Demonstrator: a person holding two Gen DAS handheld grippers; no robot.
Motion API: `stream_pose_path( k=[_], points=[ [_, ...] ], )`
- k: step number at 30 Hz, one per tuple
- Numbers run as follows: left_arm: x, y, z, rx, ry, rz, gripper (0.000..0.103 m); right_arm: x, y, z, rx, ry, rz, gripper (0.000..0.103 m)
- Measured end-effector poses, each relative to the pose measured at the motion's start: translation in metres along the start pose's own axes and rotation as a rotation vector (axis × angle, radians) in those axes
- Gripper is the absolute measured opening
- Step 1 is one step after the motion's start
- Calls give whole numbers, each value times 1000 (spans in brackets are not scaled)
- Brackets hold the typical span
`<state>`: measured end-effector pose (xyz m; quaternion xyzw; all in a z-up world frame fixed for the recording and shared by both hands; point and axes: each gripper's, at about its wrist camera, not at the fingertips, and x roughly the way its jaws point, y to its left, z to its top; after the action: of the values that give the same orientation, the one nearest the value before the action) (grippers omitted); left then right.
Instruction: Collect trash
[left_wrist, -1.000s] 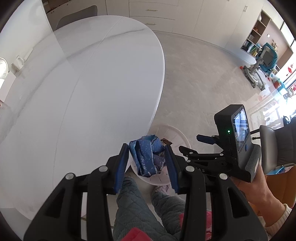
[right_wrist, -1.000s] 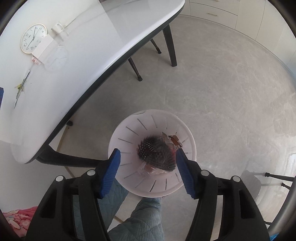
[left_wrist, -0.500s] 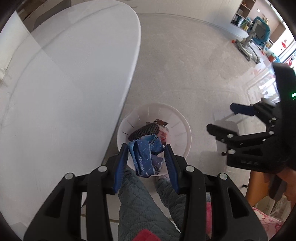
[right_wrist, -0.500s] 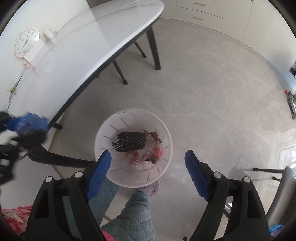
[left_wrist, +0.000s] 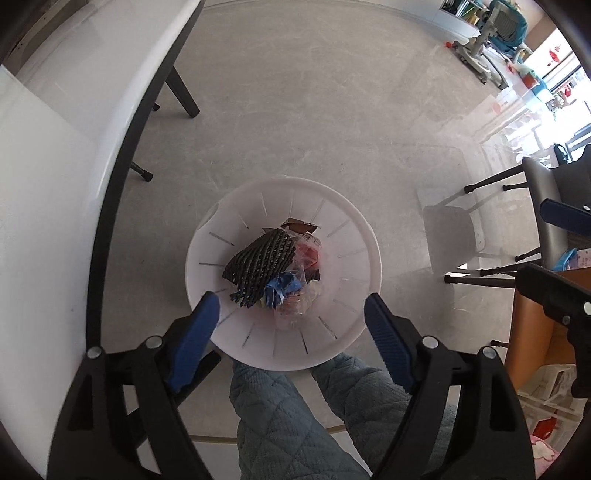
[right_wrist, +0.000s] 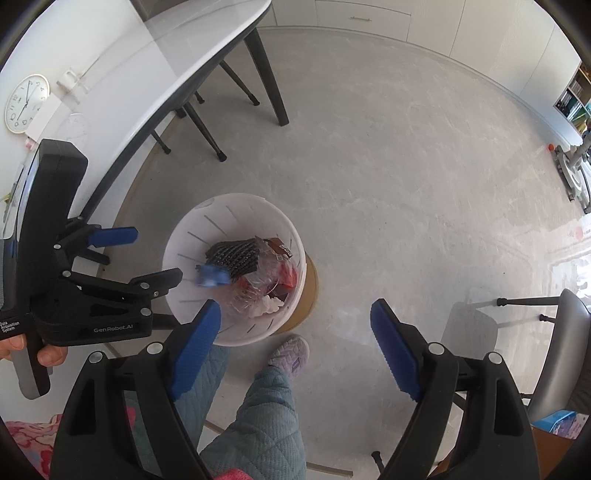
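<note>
Wrapper (left_wrist: 282, 287), blue, crumpled, surely light and soft, lies in the bin (left_wrist: 354, 332) under the wide-open, empty left gripper (left_wrist: 291, 321); right gripper (right_wrist: 295, 325) likewise spread, holding nothing.

White slotted bin (left_wrist: 354, 236) on floor; inside: black mesh (left_wrist: 258, 264), crumpled blue wrapper (left_wrist: 282, 288), clear plastic.

In the right wrist view the blue wrapper (right_wrist: 212, 276) is showing only as a motion-blurred smear inside the white bin (right_wrist: 192, 295) — its shape unreadable. The right gripper (left_wrist: 554, 251) is being cut off by the left view's right edge — only parts showing.
</note>
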<state>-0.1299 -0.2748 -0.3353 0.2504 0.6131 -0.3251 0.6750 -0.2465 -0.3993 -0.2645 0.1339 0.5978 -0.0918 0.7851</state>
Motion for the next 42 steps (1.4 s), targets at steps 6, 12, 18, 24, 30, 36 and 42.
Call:
stream_pose_path(
  k=[6,12,18,24,30,36,42],
  points=[
    [0,-2,2,-3,13,-3,79,1,-2,4,8,-2,3,83],
    [-14,-12,-4,38,-13,2,79,-2,-6,9,5,-20,-23,83],
    [-57,-18,-15,23,-84,20,90,-8,-15,15,16,-36,-71,96],
    [-104,-7,-28,-41,-157,66,95,-16,-4,24,-13,-59,-47,100],
    [-144,24,-44,-195,-207,127,95,-26,34,42,-128,-84,11,100],
    [-164,59,-65,-347,-209,149,95,-34,77,58,-262,-101,46,100],
    [-172,84,-76,-402,-208,141,95,-36,109,65,-326,-82,48,100]
  ],
)
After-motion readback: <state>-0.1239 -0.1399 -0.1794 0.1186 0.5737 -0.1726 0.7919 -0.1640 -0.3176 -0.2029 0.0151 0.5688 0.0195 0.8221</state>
